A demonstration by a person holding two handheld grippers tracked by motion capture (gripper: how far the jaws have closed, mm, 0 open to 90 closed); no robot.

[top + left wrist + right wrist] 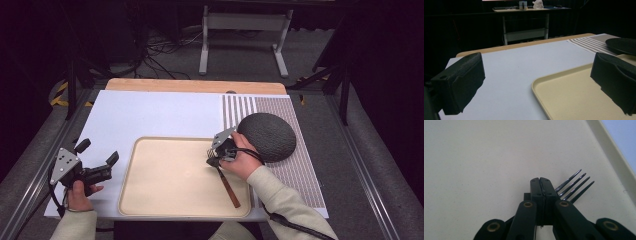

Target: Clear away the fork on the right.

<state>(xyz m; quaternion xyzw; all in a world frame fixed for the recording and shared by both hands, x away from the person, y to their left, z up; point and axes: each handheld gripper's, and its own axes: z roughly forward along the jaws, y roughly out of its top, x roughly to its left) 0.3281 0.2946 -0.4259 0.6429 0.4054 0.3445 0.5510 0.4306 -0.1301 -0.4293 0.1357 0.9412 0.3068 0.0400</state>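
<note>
A fork with a brown wooden handle lies slanted at the right side of a beige tray. My right gripper is at the fork's head end, shut on the fork's neck. In the right gripper view the jaws are pressed together over the tray floor, and the dark tines stick out past the right pad. My left gripper stands open above the white board, left of the tray, with nothing between its jaws. The tray's corner lies just ahead of it.
A dark, textured dome-shaped object rests on a patterned mat right of the tray, close behind my right hand, and its edge is in the left gripper view. A striped strip borders the white board. Metal rails flank the table.
</note>
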